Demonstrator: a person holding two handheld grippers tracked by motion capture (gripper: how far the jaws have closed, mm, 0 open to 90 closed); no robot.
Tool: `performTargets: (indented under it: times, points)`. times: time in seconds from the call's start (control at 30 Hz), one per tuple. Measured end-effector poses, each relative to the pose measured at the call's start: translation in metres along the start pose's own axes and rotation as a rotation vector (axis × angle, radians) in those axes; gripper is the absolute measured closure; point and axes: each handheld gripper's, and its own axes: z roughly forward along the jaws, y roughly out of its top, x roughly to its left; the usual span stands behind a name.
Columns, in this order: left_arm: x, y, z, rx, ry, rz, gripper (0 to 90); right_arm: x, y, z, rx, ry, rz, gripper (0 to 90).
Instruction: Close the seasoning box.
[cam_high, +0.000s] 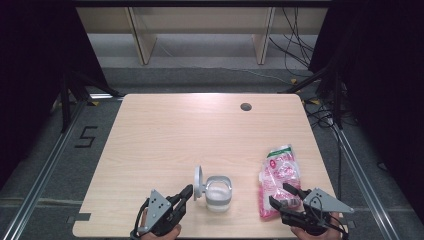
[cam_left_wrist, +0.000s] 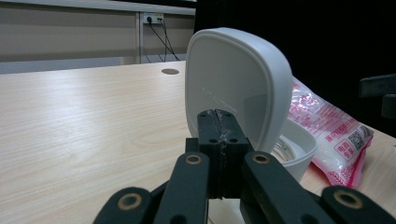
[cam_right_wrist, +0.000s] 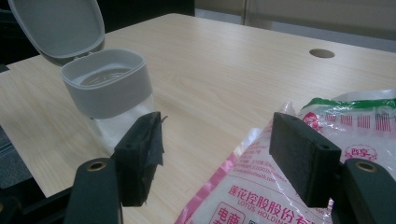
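With the left tongs (cam_high: 187, 192) clenched empty beside the open-lidded container (cam_high: 218, 193) near the worktop's (cam_high: 165, 135) front edge and the right tongs (cam_high: 281, 194) spread over the pink bag (cam_high: 278, 172), a clumsy nudge risks tipping the container.

High view looks down toward 12 o'clock over the desk (cam_high: 165, 135); 2 claw cameras sit low, close, sharing the open jar (cam_left_wrist: 233, 88).
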Motion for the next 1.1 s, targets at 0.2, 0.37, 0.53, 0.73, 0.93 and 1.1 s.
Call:
performTargets:
  times: [0.2, 0.37, 0.53, 0.73, 0.93, 1.1]
  points:
    - [-0.002, 0.002, 0.001, -0.001, -0.008, 0.004, 89.2, 0.001, -0.001, 0.0, -0.002, -0.003, 0.016, 35.6]
    - [-0.005, 0.003, 0.002, -0.005, -0.017, 0.002, 89.2, 0.001, -0.001, 0.0, -0.006, -0.002, 0.021, 35.7]
    - [-0.008, 0.004, 0.004, -0.021, -0.032, -0.002, 89.2, 0.001, -0.001, 0.0, -0.006, -0.003, 0.019, 35.7]
    - [-0.011, 0.006, 0.006, -0.008, -0.037, 0.014, 89.1, 0.001, -0.001, 0.0, -0.006, -0.002, 0.019, 35.7]
    - [-0.017, 0.007, 0.009, -0.004, -0.052, 0.026, 89.1, 0.001, -0.001, 0.0, -0.004, -0.004, 0.015, 35.6]
    - [-0.021, 0.008, 0.011, -0.005, -0.061, 0.028, 89.2, 0.0, -0.001, 0.0, -0.006, -0.004, 0.006, 35.7]
